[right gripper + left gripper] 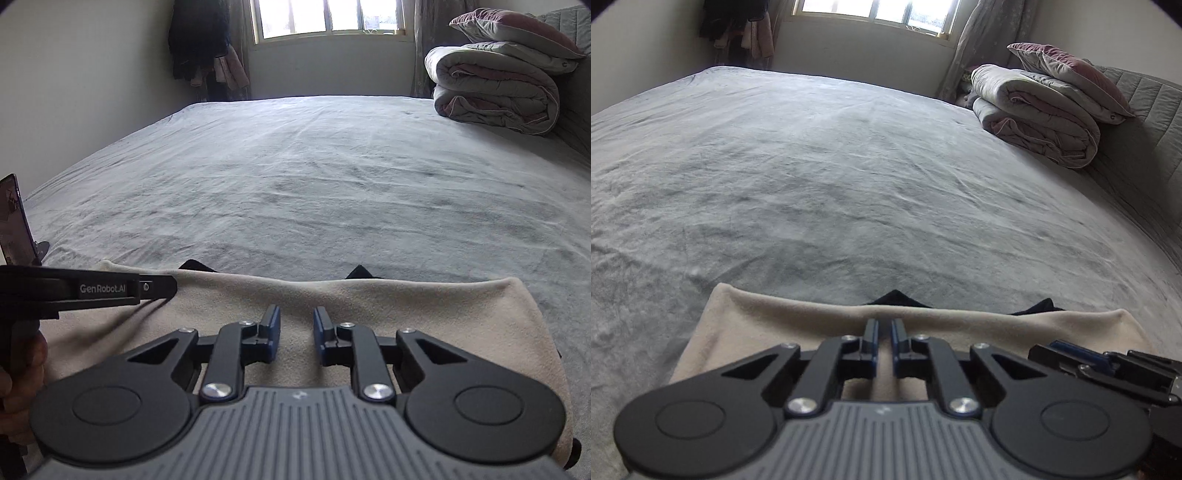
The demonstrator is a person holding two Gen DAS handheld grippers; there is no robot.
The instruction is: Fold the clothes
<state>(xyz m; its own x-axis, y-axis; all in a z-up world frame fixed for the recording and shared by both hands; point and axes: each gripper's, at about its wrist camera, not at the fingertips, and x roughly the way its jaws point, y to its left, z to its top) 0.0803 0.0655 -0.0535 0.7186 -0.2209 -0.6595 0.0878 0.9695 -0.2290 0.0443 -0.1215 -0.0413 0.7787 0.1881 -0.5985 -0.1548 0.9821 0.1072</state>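
"GenRobot.AI" reads in white on the side of the left gripper (162,286), seen only in the right wrist view, with a hand (18,373) cut off at the frame edge. The beige garment (783,321) lies folded on the near part of the grey bed (849,166); black cloth (360,272) peeks out behind it, mostly hidden. The left gripper's jaws stand nearly closed, gripping nothing; the right gripper (296,325) has a narrow gap, empty.

"GenRobot.AI" stands in pale letters on the black side of the left claw (162,286) (seen from the right wrist); nothing else is legible.
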